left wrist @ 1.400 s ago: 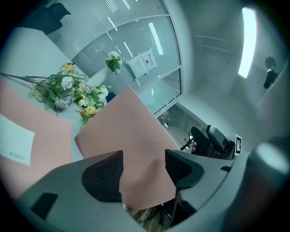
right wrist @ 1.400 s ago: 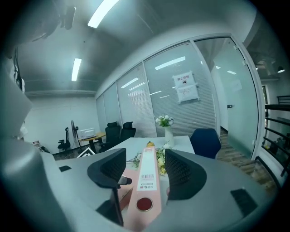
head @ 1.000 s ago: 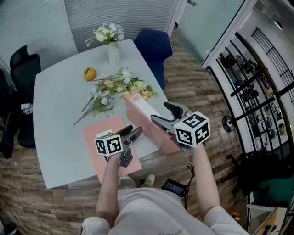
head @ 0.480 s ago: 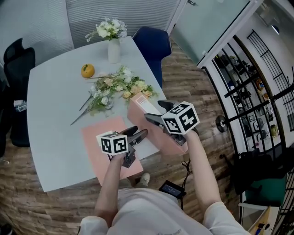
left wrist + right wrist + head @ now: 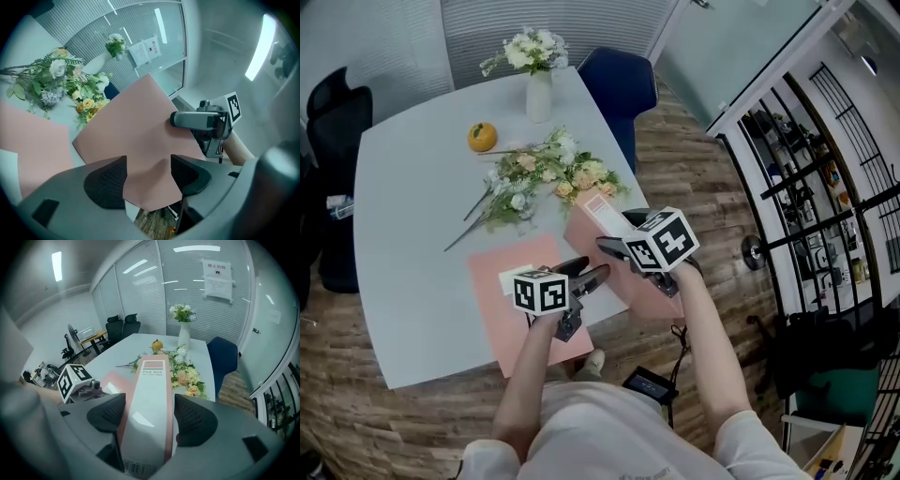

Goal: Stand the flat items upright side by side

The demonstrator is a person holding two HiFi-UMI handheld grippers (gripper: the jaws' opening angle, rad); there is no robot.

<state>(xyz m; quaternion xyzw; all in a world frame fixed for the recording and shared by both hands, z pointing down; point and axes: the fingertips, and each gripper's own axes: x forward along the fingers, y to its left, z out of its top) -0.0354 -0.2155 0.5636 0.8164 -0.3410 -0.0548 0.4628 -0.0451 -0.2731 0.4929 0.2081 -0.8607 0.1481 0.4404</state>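
A pink file box (image 5: pixel 581 228) with a white spine stands on its long edge near the table's right edge. My right gripper (image 5: pixel 623 234) is above its near end and tilts down. Its jaws have just been opening and straddle the spine (image 5: pixel 150 394). I see no pad pressing on it. In the right gripper view the spine fills the gap between the jaws of that gripper (image 5: pixel 149 420). My left gripper (image 5: pixel 589 271) is open and points at the box's pink side face (image 5: pixel 136 131), whose lower corner shows between its jaws. A second pink folder (image 5: pixel 502 305) lies flat on the table under my left hand.
Loose flowers (image 5: pixel 539 178) lie across the grey table (image 5: pixel 412 216), with an orange (image 5: pixel 482 137) and a vase of flowers (image 5: pixel 539 89) behind them. A blue chair (image 5: pixel 619 89) stands at the far right corner and a black chair (image 5: pixel 337 103) at the left. The wooden floor drops off just right of the box.
My right gripper has come down and left onto the box's near end, tipping further downward. The left gripper has hardly moved. The box still stands in the same place.
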